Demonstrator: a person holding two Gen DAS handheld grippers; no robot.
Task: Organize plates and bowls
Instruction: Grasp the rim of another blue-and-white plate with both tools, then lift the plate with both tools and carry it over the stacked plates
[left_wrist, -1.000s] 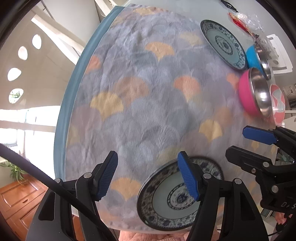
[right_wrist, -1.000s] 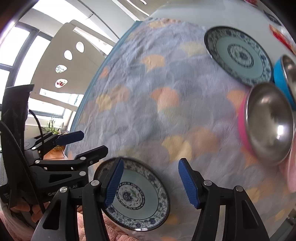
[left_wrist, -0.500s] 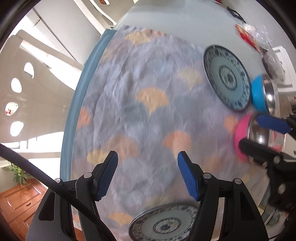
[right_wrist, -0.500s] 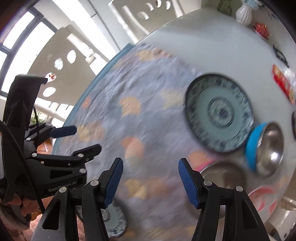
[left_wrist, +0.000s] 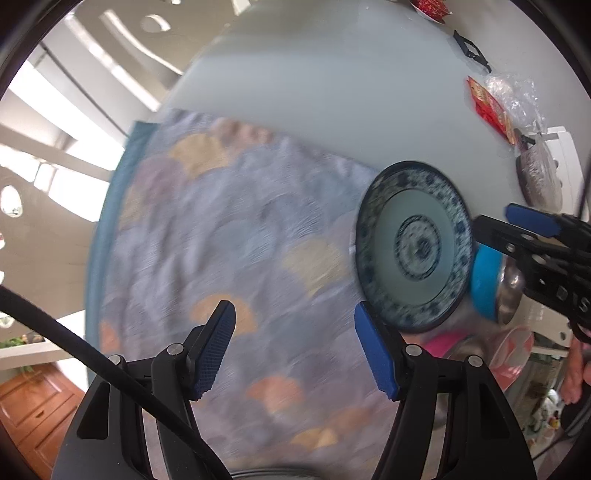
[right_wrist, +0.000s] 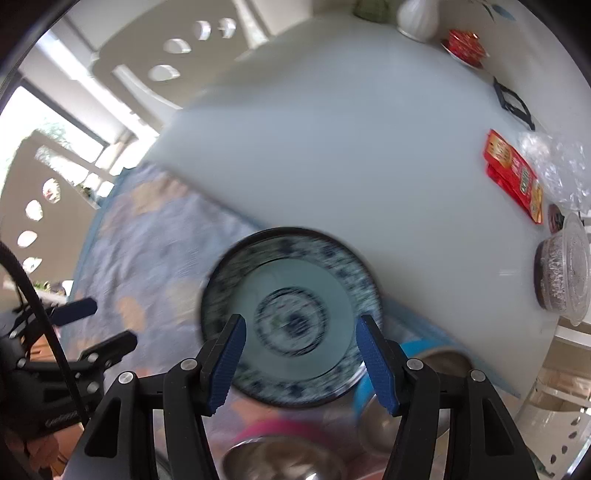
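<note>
The right claw (right_wrist: 299, 352) is spread wide with nothing between its blue pads (right_wrist: 226, 360), hovering over the near half of the blue-and-white patterned plate (right_wrist: 291, 317); in the right wrist view the plate fills the gap between the two fingers and extends ahead of them. Whether the pads touch the plate is not clear, since the frame is blurred. The plate lies at the far edge of the fan-patterned cloth (right_wrist: 147, 251), where the cloth meets the bare pale table (right_wrist: 351, 147). Just right of that claw and below the plate's rim sits a blue bowl with a steel inside (right_wrist: 417, 373); close under the claw, nearest the camera, is a pink bowl with a steel inside (right_wrist: 280, 454).

The left claw (left_wrist: 293, 349) is also spread open and holds nothing, above the cloth (left_wrist: 229, 236). The same plate (left_wrist: 413, 245) lies ahead and to its right, beyond its right finger and apart from it. The blue bowl (left_wrist: 484, 284) touches the plate's right side, and the pink bowl (left_wrist: 443, 341) sits just right of the claw's right finger. The right claw (left_wrist: 509, 229) reaches in from the right edge over the plate's rim
</note>
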